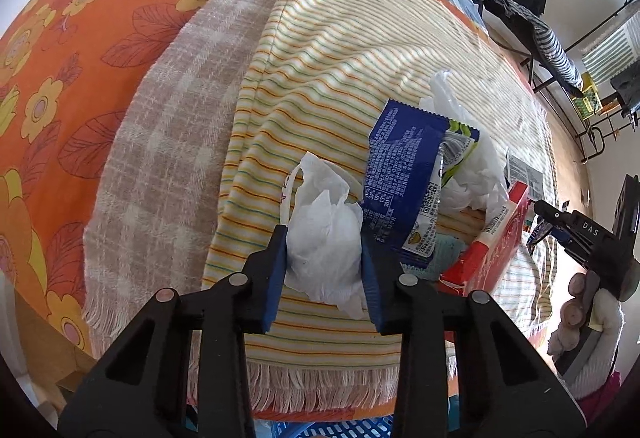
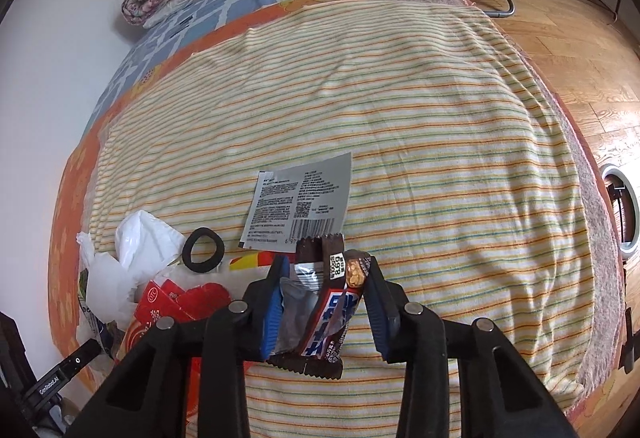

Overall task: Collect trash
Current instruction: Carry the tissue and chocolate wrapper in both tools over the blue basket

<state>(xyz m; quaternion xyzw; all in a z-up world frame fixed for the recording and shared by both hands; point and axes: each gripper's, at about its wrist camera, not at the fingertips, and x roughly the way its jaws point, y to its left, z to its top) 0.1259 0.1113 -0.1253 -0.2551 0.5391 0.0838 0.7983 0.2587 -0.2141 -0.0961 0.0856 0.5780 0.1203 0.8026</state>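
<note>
Tilting down, fingers [image 1: 276,270] clamping tissue [image 1: 324,238]

2 wrist fisheyes, close, angled down at striped blanket [image 1: 320,58], sharing trash pile [image 2: 160,290]

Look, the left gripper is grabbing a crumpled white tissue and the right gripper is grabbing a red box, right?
Not quite. The left gripper does have the crumpled white tissue between its pads, but the right gripper closes on a brown chocolate bar wrapper, as the right wrist view shows. The red box lies untouched beside it.
</note>
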